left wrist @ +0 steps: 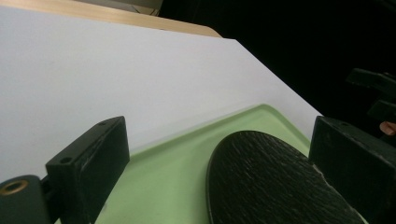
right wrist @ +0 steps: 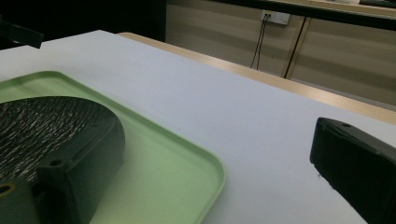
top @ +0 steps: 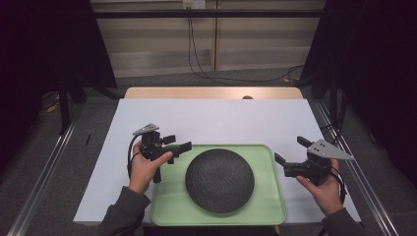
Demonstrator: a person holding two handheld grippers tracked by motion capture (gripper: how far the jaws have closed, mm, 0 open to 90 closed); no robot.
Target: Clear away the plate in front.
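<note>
Flanking a rough black dome (top: 220,180) on smooth green tray (top: 167,212), both tools (top: 178,143) (top: 291,150) wide open, empty.

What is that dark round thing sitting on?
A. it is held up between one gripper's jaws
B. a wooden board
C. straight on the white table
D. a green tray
D: the dark round object lies in the middle of the green tray, with tray floor showing all around it, while the left gripper and right gripper sit open at either side, holding nothing.
</note>
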